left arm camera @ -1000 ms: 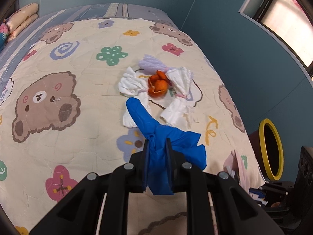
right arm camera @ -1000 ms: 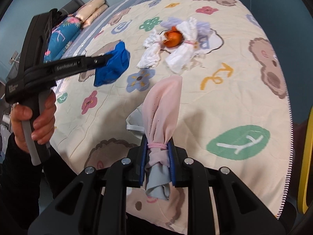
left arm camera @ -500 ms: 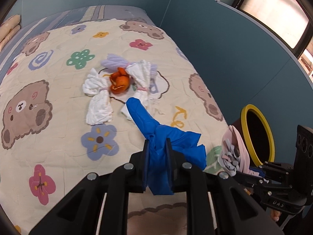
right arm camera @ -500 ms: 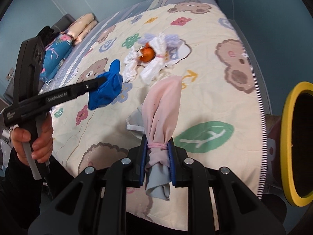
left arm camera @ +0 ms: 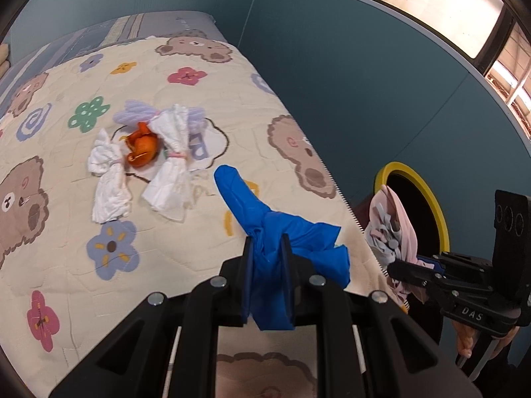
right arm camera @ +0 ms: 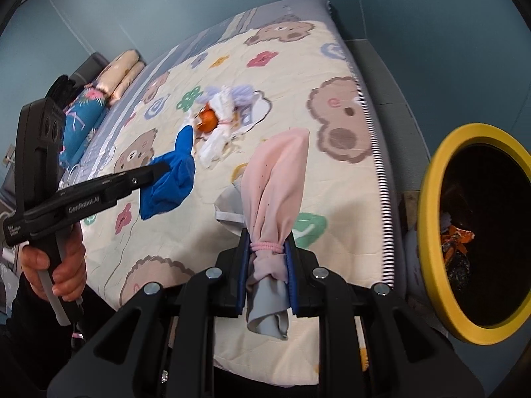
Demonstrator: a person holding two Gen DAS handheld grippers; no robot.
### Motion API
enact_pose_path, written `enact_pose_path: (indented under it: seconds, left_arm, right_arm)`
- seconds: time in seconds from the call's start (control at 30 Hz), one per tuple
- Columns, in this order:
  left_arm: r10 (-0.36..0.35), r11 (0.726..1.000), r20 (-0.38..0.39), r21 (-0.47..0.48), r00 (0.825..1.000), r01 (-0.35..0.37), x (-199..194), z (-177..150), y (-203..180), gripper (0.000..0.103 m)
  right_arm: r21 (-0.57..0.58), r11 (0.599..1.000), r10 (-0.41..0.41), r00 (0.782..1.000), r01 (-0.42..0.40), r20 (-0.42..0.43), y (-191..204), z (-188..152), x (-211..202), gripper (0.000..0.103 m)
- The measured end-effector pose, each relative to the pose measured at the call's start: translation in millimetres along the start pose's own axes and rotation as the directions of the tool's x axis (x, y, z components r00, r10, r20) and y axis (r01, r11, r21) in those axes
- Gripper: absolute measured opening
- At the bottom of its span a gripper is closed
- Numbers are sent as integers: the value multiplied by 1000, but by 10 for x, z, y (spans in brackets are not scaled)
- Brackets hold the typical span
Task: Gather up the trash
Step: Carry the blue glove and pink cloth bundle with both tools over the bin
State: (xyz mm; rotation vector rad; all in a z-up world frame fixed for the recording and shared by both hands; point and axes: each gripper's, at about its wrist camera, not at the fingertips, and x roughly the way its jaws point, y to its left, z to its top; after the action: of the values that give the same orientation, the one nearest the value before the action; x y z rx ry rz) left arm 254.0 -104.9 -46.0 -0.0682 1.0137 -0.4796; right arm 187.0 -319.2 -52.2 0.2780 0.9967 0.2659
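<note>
My left gripper (left arm camera: 268,248) is shut on a crumpled blue glove (left arm camera: 292,232) and holds it above the bed's right edge; it also shows in the right wrist view (right arm camera: 172,179). My right gripper (right arm camera: 267,248) is shut on a pink and grey cloth bundle (right arm camera: 275,182) tied with a pink band, held beside the yellow-rimmed trash bin (right arm camera: 431,219). The bin (left arm camera: 431,195) stands on the floor right of the bed, with wrappers inside. Two tied white tissues (left arm camera: 169,162) and an orange peel (left arm camera: 142,147) lie on the quilt.
The bed carries a cream quilt (left arm camera: 83,232) with bears and flowers. Pillows (right arm camera: 116,76) lie at its far end. A teal wall (left arm camera: 332,83) runs close along the bed's right side, with a window (left arm camera: 448,6) above.
Both grippers have swung right toward the bin with their loads still held. The bin's opening has come much further into the right wrist view. The tissues and peel have not moved.
</note>
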Motion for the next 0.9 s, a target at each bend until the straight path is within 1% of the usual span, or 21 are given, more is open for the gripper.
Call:
enact_pose_path:
  seconds: [0.43,0.7,0.9]
  left_arm:
    - [-63,996,-35,56,997,65,256,83,-579,14]
    - [-109,989,-54,97,993,114,421,163,-985,14]
    - [-137,979,-73,145,988,146,569,236,-1340,14]
  right_arm:
    - [101,994,-55,996,48,65,-605,9,-319,19]
    - [171,981,-113,988,95,101,-1032,-18,-546,19]
    - [226,966,-156,980,125,123,-1354,-34,-703,19]
